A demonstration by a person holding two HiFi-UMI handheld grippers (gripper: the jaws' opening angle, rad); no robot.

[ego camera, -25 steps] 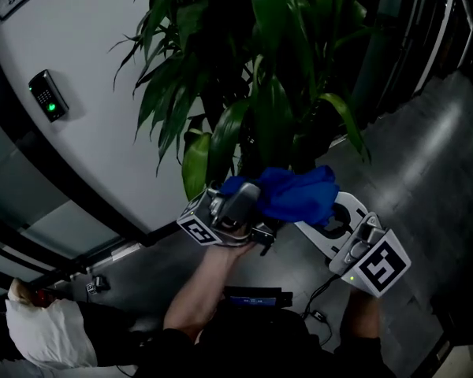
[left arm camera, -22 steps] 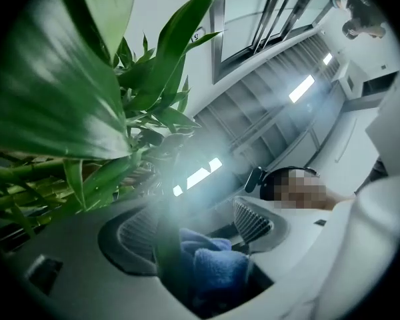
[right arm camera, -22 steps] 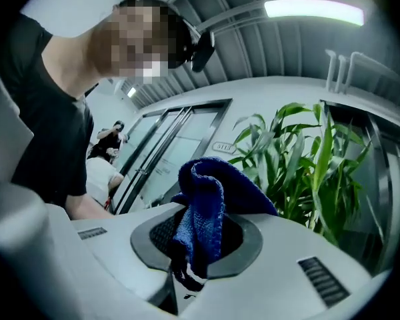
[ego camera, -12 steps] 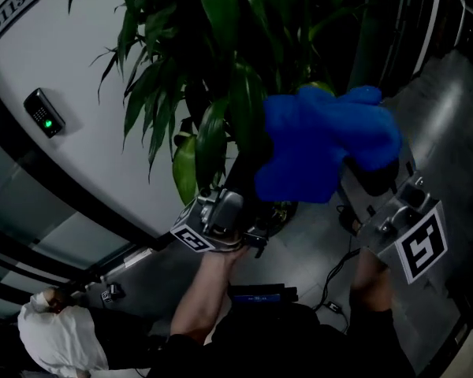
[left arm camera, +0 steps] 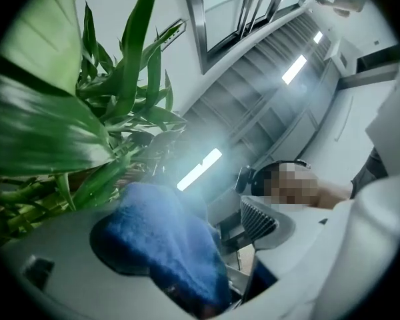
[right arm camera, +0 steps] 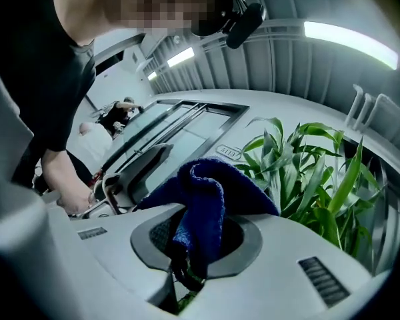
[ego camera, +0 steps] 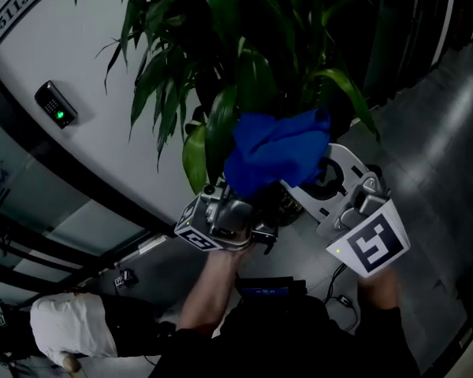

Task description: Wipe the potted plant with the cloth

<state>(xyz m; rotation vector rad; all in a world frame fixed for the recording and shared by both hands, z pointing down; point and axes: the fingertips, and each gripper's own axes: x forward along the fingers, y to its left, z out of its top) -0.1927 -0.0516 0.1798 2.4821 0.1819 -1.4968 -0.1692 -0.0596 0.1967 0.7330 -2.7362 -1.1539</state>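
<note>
While the right gripper (right arm camera: 190, 249) pinches the fuzzy blue cloth (ego camera: 276, 152) beside the lower leaves (ego camera: 221, 128) of the tall green potted plant (ego camera: 256, 69), the left gripper (left arm camera: 237, 242) jaws, just opened wider, stand spread, cloth loose between them. Wiping barely begun, I judge; most leaves left.

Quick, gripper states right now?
Left gripper: open, jaws just opened wider, blue cloth between them, ungripped.
Right gripper: shut on the blue cloth.
</note>
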